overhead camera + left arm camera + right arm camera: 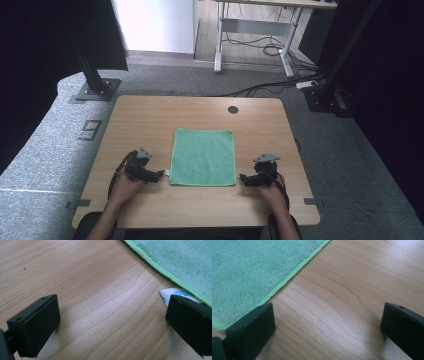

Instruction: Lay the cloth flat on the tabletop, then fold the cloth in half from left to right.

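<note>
The green microfibre cloth is flanked on the tabletop by both grippers; left gripper sits nearer its corner, right gripper just beside; both fingers are spread, nothing pinched

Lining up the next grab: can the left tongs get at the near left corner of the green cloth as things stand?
Probably yes. The left tongs stand open right beside the green cloth, with bare table between their jaws and the hem. The white tag at that corner sits by one jaw; nothing blocks the way.
</note>
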`<state>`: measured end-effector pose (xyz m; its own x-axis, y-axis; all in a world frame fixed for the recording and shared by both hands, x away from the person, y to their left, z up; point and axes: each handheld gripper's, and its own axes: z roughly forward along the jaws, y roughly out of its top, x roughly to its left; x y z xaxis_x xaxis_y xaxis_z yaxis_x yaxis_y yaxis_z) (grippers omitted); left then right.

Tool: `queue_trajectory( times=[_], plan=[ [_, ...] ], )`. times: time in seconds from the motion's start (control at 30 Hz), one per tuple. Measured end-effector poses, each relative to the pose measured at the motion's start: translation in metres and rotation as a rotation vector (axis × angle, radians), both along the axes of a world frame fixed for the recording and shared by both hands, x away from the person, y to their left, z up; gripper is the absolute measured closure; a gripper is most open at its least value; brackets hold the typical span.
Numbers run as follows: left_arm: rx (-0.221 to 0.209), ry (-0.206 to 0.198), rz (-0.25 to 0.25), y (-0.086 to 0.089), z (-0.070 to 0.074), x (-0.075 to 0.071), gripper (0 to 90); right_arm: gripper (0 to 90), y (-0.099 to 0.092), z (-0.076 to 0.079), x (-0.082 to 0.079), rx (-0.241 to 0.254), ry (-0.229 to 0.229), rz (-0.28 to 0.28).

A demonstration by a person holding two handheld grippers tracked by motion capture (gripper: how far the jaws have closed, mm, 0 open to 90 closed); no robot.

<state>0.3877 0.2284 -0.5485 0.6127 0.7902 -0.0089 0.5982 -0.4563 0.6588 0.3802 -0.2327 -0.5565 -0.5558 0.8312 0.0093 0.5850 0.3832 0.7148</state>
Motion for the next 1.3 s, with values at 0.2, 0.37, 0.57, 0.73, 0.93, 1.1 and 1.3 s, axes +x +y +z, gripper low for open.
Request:
queue_trajectory(
  times=[0.2,0.37,0.57,0.73,0.93,1.1,1.3],
  plan=[
    [0.000,0.000,-0.004,0.000,0.000,0.000,0.0,0.0,0.000,0.000,0.000,0.000,0.000,-0.001],
    [0.000,0.000,-0.005,0.000,0.000,0.001,0.0,0.0,0.000,0.000,0.000,0.000,0.000,-0.001],
    [0.000,0.001,-0.007,0.000,0.000,0.001,0.0,0.0,0.000,0.000,0.000,0.001,0.000,0.000],
    [0.002,0.003,-0.016,0.000,0.000,0.003,0.0,0.0,0.000,0.000,0.000,0.001,0.000,0.000],
    [0.004,0.003,-0.010,-0.001,0.001,0.012,0.0,0.0,0.001,0.000,0.001,0.001,-0.001,-0.005],
    [0.023,-0.027,-0.001,-0.006,0.003,0.024,1.8,0.0,0.002,0.000,0.002,0.007,0.000,-0.015],
    [-0.015,-0.055,-0.004,-0.015,0.012,0.033,1.7,0.0,0.001,0.003,0.002,0.035,0.012,-0.027]
  ],
)
